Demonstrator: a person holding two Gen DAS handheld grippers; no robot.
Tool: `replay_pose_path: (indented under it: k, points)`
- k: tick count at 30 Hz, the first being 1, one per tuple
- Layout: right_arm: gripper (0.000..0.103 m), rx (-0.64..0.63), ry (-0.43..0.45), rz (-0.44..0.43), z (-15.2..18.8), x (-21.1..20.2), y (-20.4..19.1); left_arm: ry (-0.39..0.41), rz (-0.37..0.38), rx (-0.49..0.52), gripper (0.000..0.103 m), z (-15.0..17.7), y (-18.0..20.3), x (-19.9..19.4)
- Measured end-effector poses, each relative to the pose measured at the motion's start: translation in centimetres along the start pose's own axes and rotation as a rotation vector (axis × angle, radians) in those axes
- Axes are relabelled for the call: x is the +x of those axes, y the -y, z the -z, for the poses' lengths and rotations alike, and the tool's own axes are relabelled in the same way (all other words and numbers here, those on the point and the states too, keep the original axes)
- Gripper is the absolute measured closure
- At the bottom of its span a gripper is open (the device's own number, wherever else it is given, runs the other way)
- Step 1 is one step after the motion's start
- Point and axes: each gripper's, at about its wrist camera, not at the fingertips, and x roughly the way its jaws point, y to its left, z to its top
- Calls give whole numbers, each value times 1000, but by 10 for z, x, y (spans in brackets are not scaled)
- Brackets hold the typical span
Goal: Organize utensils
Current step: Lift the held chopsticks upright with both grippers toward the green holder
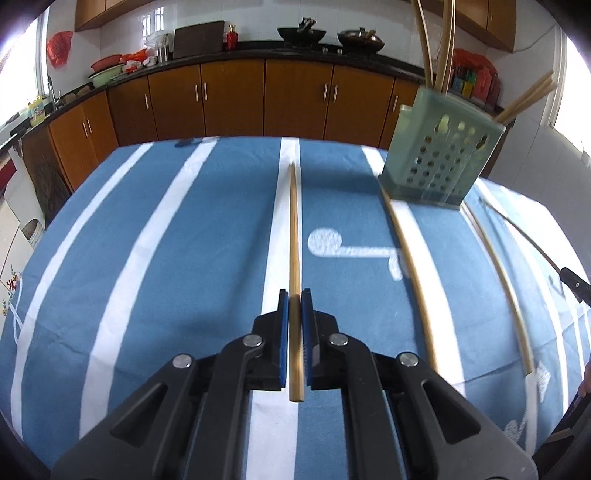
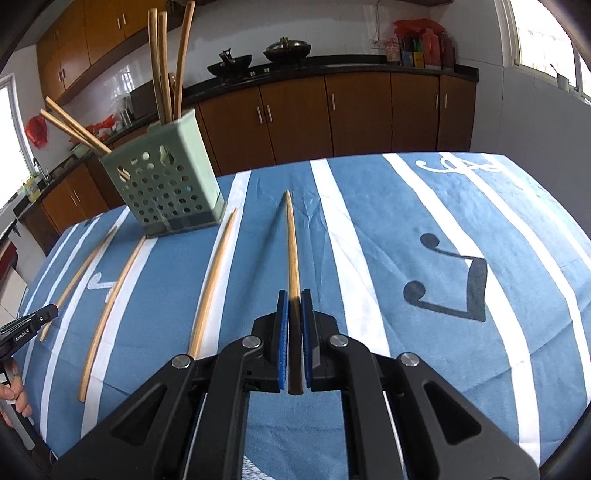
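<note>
A pale green perforated utensil holder (image 1: 441, 155) stands on the blue striped tablecloth with several chopsticks in it; it also shows in the right wrist view (image 2: 166, 181). My left gripper (image 1: 295, 301) is shut on a wooden chopstick (image 1: 294, 236) that points forward over the cloth. My right gripper (image 2: 294, 301) is shut on another chopstick (image 2: 291, 243), also pointing forward. Loose chopsticks lie on the cloth: two in the left wrist view (image 1: 413, 266) (image 1: 506, 288), three in the right wrist view (image 2: 214, 277) (image 2: 110, 310) (image 2: 77, 277).
The table (image 1: 166, 258) is covered by a blue cloth with white stripes and music-note prints. Brown kitchen cabinets (image 1: 236, 99) and a dark counter with woks (image 1: 301, 35) run behind it. The left gripper's body shows at the left edge of the right wrist view (image 2: 26, 326).
</note>
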Motion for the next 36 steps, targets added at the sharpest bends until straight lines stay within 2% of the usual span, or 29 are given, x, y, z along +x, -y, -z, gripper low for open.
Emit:
replay_pose_path:
  k: [6, 17, 30, 36]
  points:
    - [96, 9, 88, -8, -21, -22, 2, 98, 30, -16, 95, -21, 1, -34]
    - [96, 22, 181, -29, -41, -47, 1, 251, 57, -47, 95, -54, 2, -78]
    - [96, -22, 242, -41, -67, -62, -13, 324, 72, -27, 96, -80, 8, -106]
    - [96, -39, 288, -98, -85, -79, -25, 363, 117, -17, 96, -93, 14, -127]
